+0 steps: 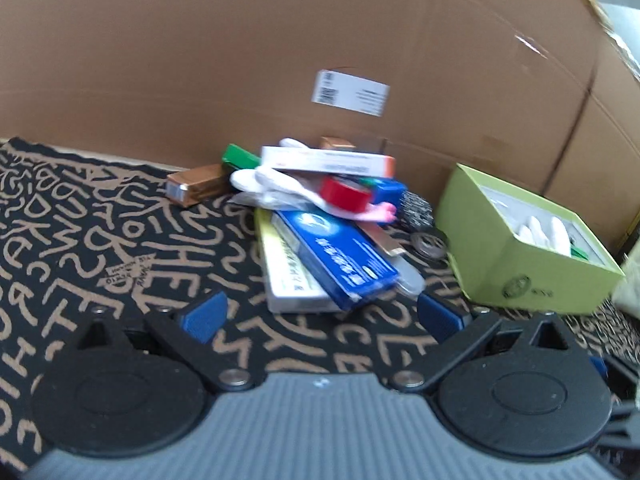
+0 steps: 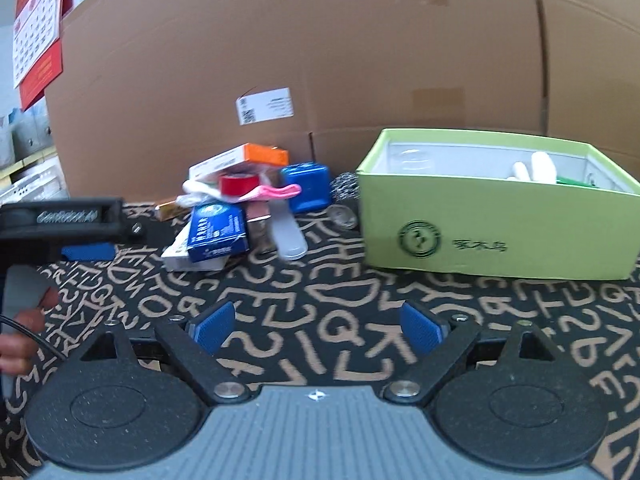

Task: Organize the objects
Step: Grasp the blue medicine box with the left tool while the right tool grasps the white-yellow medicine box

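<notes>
Both tools (image 1: pixel 322 314) (image 2: pixel 318 326) agape — clutter pile (image 1: pixel 320 216) ahead, green box (image 2: pixel 496 228) rightward.

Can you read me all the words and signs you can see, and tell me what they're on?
"GenRobot.AI": raised letters on the left gripper, just readable.
Round black logo beside three Chinese characters, on the green box: too blurred to read.
Blue carton, white label on the cardboard wall, wall calendar: print too blurred.
Patterned cloth: scattered letters, no words.

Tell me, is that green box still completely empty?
No. The green box already holds something: a white glove and a green item show above its wall in the right wrist view.
</notes>
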`<action>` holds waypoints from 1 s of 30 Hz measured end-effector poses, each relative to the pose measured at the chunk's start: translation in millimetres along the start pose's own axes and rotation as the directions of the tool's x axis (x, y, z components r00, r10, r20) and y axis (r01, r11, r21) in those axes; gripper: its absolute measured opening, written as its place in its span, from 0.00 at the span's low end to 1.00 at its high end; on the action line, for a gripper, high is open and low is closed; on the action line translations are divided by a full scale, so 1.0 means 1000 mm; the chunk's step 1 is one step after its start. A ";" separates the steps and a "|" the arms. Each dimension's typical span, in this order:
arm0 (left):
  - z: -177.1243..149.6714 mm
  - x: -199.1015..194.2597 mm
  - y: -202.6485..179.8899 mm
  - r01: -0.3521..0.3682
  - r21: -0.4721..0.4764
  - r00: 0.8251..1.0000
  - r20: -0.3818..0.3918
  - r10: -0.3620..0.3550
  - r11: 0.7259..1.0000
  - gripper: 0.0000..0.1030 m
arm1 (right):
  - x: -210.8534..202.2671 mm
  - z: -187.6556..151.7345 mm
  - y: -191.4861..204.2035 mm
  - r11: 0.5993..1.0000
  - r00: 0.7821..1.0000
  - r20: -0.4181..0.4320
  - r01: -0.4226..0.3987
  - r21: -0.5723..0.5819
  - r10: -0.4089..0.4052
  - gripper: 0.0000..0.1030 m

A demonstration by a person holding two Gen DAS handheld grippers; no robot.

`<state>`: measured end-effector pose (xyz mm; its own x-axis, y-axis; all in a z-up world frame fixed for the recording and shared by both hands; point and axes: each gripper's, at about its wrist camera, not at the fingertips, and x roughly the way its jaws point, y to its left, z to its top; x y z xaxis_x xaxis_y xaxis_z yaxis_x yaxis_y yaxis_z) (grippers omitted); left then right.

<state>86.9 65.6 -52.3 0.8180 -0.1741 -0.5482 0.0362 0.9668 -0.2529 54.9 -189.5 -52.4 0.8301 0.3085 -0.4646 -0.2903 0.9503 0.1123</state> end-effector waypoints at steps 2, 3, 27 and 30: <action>0.007 0.006 0.001 0.015 -0.006 1.000 0.000 -0.015 1.000 0.99 | 0.001 0.001 0.003 1.000 1.000 -0.003 -0.002 -0.006 0.002 0.90; 0.011 0.010 -0.002 0.026 -0.003 1.000 -0.004 -0.026 1.000 0.99 | 0.002 0.002 0.005 1.000 1.000 -0.006 -0.001 -0.007 0.001 0.90; 0.017 0.009 0.022 -0.071 0.218 0.996 -0.045 0.083 0.973 0.61 | 0.050 0.023 0.053 0.989 0.994 -0.071 -0.090 -0.115 0.082 0.82; 0.012 0.011 0.037 -0.107 0.221 0.989 -0.072 0.126 0.969 0.60 | 0.072 0.032 0.075 0.982 0.991 -0.087 -0.118 -0.146 0.106 0.82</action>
<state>104.2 102.1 -58.8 0.7724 -0.0637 -0.6319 0.0743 0.9972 -0.0097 108.2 -95.0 -49.5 0.7503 0.4026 -0.5244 -0.4524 0.8911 0.0368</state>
